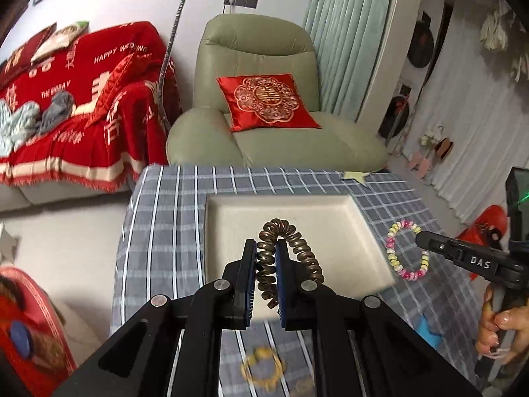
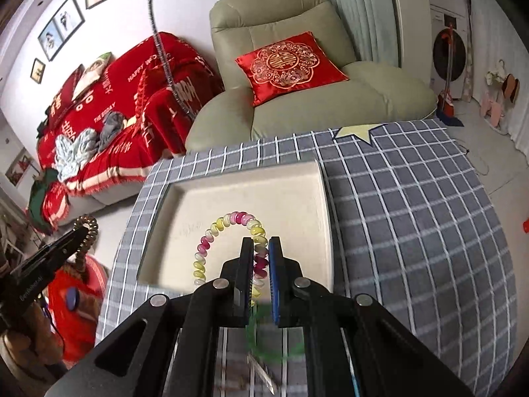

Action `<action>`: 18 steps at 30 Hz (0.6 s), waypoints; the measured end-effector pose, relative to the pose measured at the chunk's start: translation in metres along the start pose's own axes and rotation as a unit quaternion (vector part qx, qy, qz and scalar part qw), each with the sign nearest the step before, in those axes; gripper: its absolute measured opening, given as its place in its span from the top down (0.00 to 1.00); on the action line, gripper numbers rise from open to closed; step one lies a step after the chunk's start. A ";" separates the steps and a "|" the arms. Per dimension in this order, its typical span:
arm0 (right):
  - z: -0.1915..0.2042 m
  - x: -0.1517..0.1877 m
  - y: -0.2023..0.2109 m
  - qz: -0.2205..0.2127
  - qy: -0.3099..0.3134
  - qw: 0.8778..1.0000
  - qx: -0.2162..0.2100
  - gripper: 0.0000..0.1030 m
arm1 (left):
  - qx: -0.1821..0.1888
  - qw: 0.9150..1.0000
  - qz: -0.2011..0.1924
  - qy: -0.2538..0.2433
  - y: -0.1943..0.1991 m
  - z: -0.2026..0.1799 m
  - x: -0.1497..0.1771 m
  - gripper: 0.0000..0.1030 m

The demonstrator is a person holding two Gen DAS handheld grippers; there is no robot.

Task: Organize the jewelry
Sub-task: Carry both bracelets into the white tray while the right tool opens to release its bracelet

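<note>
The left gripper (image 1: pixel 266 261) clenches the light, springy bronze coil band (image 1: pixel 287 258) and the right gripper (image 2: pixel 261 261) the pastel one (image 2: pixel 231 248), both best pinched across one strand

Left gripper (image 1: pixel 266 254): jaws pinched nearly together, clamping a coiled band, raised off the counter. Right gripper (image 2: pixel 261 251): jaws likewise narrowed, gripping a beaded band, also raised. Person's right hand (image 1: pixel 499 327) wraps the right gripper's handle, fingers curled.

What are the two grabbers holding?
The left gripper pinches one side of a brown coil; the right gripper pinches one side of a pink-yellow coil.
</note>
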State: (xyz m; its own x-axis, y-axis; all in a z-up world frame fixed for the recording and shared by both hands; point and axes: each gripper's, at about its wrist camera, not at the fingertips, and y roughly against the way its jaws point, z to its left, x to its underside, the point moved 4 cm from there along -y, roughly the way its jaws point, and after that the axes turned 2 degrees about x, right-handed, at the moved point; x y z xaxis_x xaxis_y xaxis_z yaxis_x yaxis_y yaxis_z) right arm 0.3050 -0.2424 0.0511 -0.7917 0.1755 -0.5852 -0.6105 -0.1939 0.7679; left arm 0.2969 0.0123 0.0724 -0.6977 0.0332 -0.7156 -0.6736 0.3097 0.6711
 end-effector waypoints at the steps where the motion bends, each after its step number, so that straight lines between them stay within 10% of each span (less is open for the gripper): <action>1: -0.002 -0.006 -0.010 0.004 -0.012 1.000 -0.007 0.91 | -0.004 1.000 0.005 -0.003 -0.011 0.000 -0.004 0.74; 18: -0.032 -0.006 -0.140 0.062 -0.046 0.996 0.034 0.91 | -0.067 0.993 0.091 -0.045 -0.167 0.005 0.016 0.74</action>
State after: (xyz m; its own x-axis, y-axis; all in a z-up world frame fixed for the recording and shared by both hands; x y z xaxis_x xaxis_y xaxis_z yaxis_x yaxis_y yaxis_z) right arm 0.3945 -0.2477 -0.0608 -0.8532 0.2437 -0.4611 -0.5034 -0.1533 0.8504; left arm 0.3996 -0.0342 -0.0516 -0.7901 0.1637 -0.5906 -0.5693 0.1612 0.8062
